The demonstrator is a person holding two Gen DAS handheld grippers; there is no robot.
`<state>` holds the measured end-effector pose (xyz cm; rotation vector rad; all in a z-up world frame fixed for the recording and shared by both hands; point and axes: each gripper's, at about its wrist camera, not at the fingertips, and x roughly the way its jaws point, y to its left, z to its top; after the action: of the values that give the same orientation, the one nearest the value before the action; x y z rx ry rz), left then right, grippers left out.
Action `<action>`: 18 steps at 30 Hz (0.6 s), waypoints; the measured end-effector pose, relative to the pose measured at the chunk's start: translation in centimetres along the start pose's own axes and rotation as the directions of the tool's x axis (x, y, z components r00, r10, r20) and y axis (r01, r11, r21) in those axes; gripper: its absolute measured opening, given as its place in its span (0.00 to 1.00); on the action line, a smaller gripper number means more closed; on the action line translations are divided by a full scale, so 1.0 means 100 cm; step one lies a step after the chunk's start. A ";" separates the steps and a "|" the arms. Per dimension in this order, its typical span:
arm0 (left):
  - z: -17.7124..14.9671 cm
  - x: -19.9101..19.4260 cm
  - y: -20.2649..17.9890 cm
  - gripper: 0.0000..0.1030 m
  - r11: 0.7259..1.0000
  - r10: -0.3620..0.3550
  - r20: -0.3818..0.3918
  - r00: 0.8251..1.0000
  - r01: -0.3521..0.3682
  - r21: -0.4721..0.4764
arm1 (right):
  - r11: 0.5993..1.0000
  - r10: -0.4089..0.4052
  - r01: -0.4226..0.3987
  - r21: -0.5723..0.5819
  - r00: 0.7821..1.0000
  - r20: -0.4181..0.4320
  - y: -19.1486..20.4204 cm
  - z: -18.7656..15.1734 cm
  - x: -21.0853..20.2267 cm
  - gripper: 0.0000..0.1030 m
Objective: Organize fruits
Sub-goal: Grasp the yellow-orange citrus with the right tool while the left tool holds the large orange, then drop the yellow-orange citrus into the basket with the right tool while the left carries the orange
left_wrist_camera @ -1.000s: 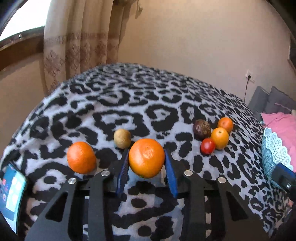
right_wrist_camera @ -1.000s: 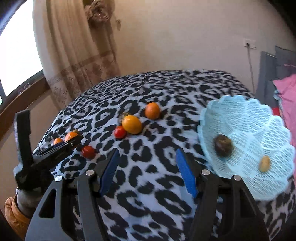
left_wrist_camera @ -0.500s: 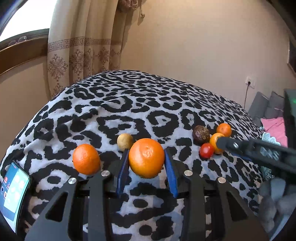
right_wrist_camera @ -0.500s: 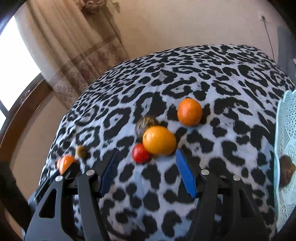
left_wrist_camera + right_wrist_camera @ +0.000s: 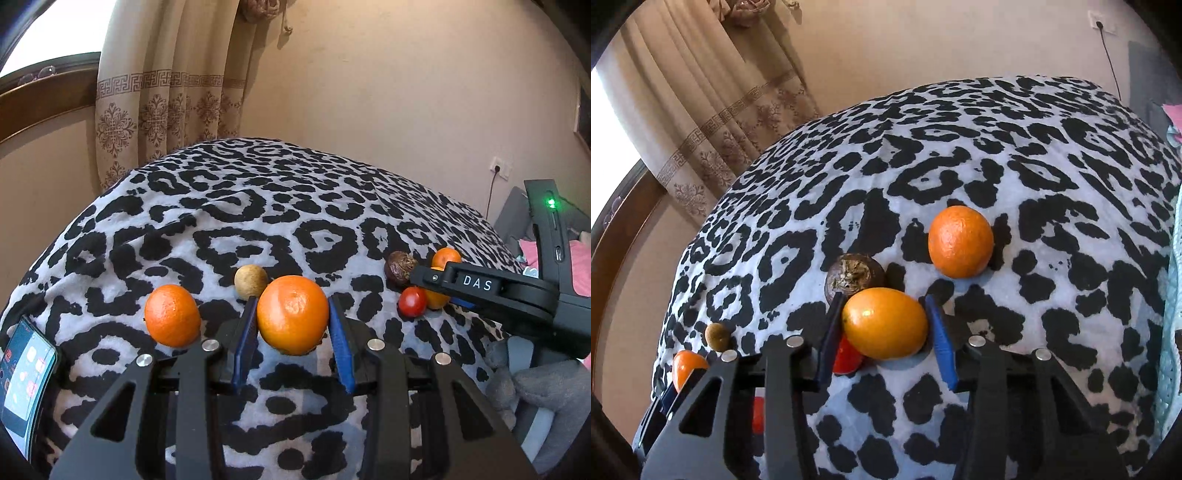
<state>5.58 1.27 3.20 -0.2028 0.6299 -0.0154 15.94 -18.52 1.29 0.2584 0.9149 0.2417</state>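
Note:
My left gripper [image 5: 291, 334] is shut on a large orange [image 5: 291, 314], with a blue pad against each side. A second orange [image 5: 171, 315] and a small tan fruit [image 5: 251, 281] lie just beyond on the leopard-print blanket [image 5: 240, 221]. In the right wrist view my right gripper [image 5: 884, 332] is closing on an oval yellow-orange fruit [image 5: 884, 323], its pads touching both ends. Close around it are a red tomato [image 5: 846, 356], half hidden behind the left finger, a dark brown fruit [image 5: 855, 275] and another orange [image 5: 960, 246]. The right gripper [image 5: 480, 288] also shows in the left wrist view.
A phone [image 5: 26, 373] lies at the blanket's near left edge. The rim of a light blue basket [image 5: 1174, 295] shows at the far right. A hand in a grey fleece glove [image 5: 535, 387] carries the right gripper. Curtain and wall stand behind the bed.
The right gripper swung away from the basket to the fruit cluster, dropped lower, and its jaws narrowed around the yellow-orange fruit. The left gripper kept still with its orange.

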 end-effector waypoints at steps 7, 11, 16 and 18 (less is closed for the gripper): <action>0.000 0.000 0.000 0.36 1.000 0.000 0.000 1.000 0.000 0.000 | 1.000 0.004 -0.004 0.009 0.999 0.038 -0.002 -0.005 -0.021 0.44; 0.000 0.000 0.000 0.36 1.000 0.001 0.000 1.000 -0.001 0.000 | 1.000 0.014 -0.015 0.017 0.997 0.071 -0.003 -0.005 -0.038 0.44; 0.000 0.000 -0.001 0.36 1.000 0.003 0.002 1.000 -0.003 0.000 | 1.000 0.006 -0.006 -0.003 0.992 0.126 -0.001 -0.005 -0.063 0.44; 0.001 -0.001 -0.001 0.36 1.000 0.004 0.004 1.000 -0.004 0.001 | 1.000 -0.003 0.004 -0.012 0.990 0.142 -0.001 -0.007 -0.071 0.44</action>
<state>5.59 1.16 3.33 -0.2002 0.6262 -0.0117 11.21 -20.79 6.12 0.2594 0.7721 0.2225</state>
